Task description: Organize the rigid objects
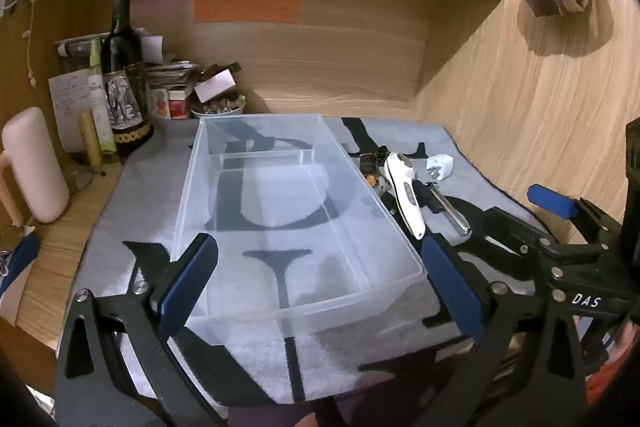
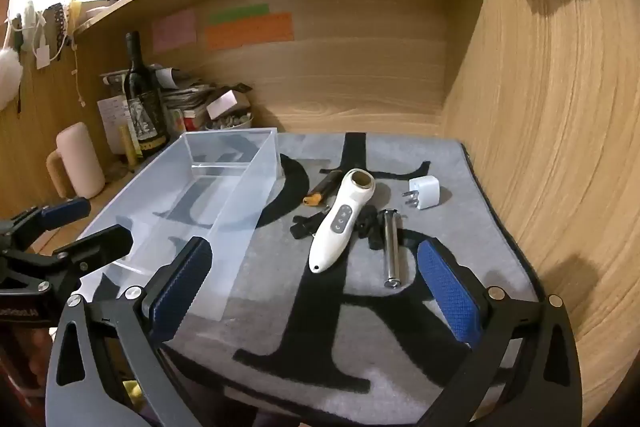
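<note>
Beside clear bin (image 2: 224, 187), wine bottle (image 2: 140, 99), mug (image 2: 80, 159).

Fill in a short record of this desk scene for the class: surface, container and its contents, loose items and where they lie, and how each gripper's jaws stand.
surface: grey mat with black letters, on a wooden desk
container: clear plastic bin, one divider, nothing inside
loose items: white handheld device, metal cylinder, white plug adapter, black-and-orange tool, small black parts
item position: all on the mat, to the right of the bin
left gripper: jaws open, holding nothing
right gripper: jaws open, holding nothing
</note>
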### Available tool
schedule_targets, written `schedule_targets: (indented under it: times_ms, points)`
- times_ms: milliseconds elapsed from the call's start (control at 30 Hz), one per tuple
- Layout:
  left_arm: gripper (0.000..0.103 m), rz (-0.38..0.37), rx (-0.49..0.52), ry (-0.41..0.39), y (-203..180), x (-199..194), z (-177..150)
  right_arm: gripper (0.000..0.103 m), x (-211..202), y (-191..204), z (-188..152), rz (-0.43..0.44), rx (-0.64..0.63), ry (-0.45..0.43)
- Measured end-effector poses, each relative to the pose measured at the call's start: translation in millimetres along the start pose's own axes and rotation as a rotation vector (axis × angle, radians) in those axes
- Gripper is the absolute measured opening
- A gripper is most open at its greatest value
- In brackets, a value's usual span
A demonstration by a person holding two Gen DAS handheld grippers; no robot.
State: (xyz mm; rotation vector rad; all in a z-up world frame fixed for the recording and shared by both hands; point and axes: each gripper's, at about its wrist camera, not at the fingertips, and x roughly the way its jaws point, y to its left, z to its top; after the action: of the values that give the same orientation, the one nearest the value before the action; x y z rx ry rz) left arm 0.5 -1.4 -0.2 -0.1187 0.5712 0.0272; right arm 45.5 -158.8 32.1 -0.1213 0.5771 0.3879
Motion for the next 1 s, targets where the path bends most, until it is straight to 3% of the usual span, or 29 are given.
schedule_targets:
  times_ms: [167, 367, 1000]
  points:
    - [0.103, 0.017, 0.044, 0.005, -16.2, 8.5, -1.5, 0.103, 0.6, 2.4, 0.5, -0.005, -0.007, -0.023]
    - [0.103, -0.022, 0.035, -0.012, -4.2, 6.1, -0.2, 0.103, 7.1, 0.2, 4.0, -0.004, -0.002, -0.013]
    - [0.103, -0.022, 0.059, -0.005, -12.1, 9.1, -0.4, 0.103, 8.3, 1.0, 3.6, -0.003, 0.002, -0.005]
